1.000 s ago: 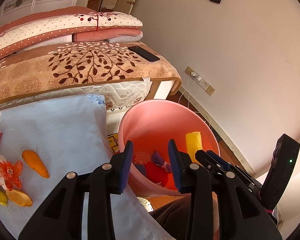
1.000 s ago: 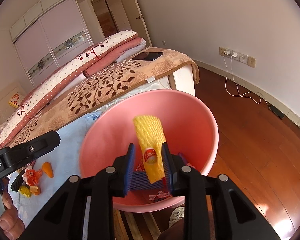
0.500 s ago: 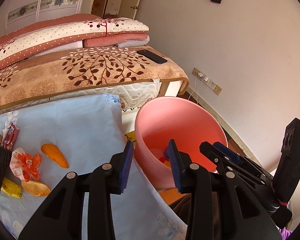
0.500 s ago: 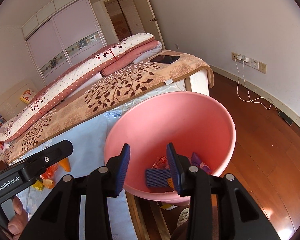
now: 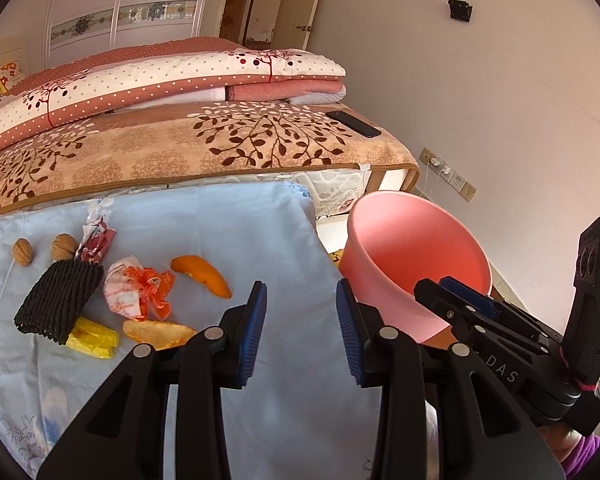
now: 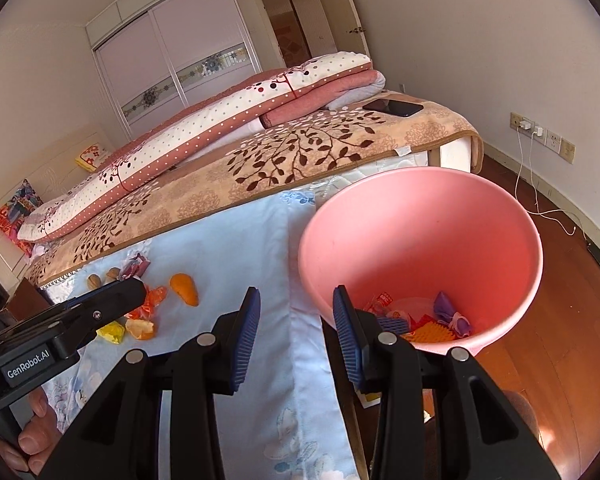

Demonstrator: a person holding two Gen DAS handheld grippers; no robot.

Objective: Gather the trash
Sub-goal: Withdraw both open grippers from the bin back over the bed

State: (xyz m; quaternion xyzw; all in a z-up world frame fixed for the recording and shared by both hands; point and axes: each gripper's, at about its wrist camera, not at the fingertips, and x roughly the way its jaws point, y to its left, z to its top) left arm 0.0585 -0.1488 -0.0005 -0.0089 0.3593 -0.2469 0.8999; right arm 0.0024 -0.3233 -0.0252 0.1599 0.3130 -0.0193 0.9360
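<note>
Yellow foam net gone from right gripper (image 6: 294,338), now lying in pink bin (image 6: 420,240) among wrappers. Both grippers parted, empty. Left gripper (image 5: 302,336) over blue cloth (image 5: 220,232); orange peel (image 5: 202,276), black net (image 5: 58,300) remain.

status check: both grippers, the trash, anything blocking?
Left gripper open, empty. Right gripper open, empty. Peels, wrappers, black net, walnuts lie on blue cloth; pink bin part filled. Nothing blocking.

"GenRobot.AI" on left gripper (image 6: 116,300); "DAS" on right gripper (image 5: 452,292).
</note>
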